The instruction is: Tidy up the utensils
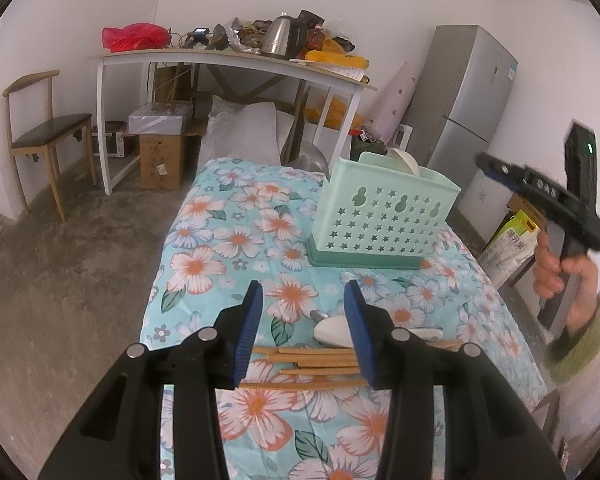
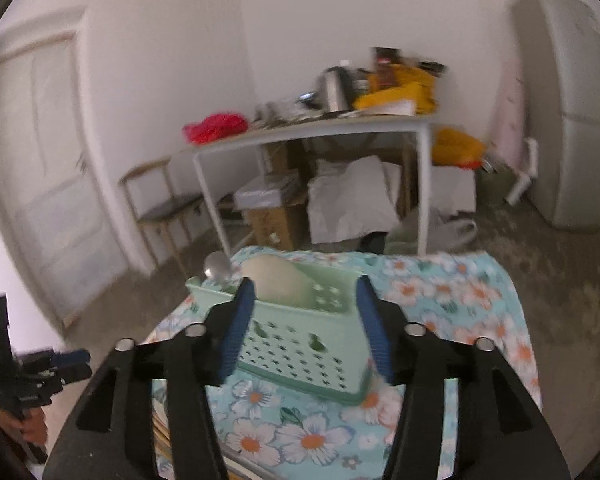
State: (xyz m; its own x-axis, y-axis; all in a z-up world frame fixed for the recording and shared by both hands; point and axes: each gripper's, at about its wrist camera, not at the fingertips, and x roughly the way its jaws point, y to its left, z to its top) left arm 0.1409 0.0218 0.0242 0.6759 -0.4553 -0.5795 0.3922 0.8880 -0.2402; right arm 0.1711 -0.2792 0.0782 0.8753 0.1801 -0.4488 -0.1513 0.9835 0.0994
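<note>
Floral tablecloth (image 1: 204, 240), wooden chair (image 1: 40, 132), cluttered white table (image 1: 228, 60), steel kettle (image 1: 280, 38), grey fridge (image 1: 468, 100)

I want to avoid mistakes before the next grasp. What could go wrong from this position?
1. The thin wooden chopsticks lie in a loose pile under the open left gripper; a grasp may catch only some and scatter the rest.
2. The white ceramic spoon lies touching the pile, so it may get pushed or pinched along.
3. The light green perforated plastic utensil basket looks light; the open right gripper close before it could knock it.
</note>
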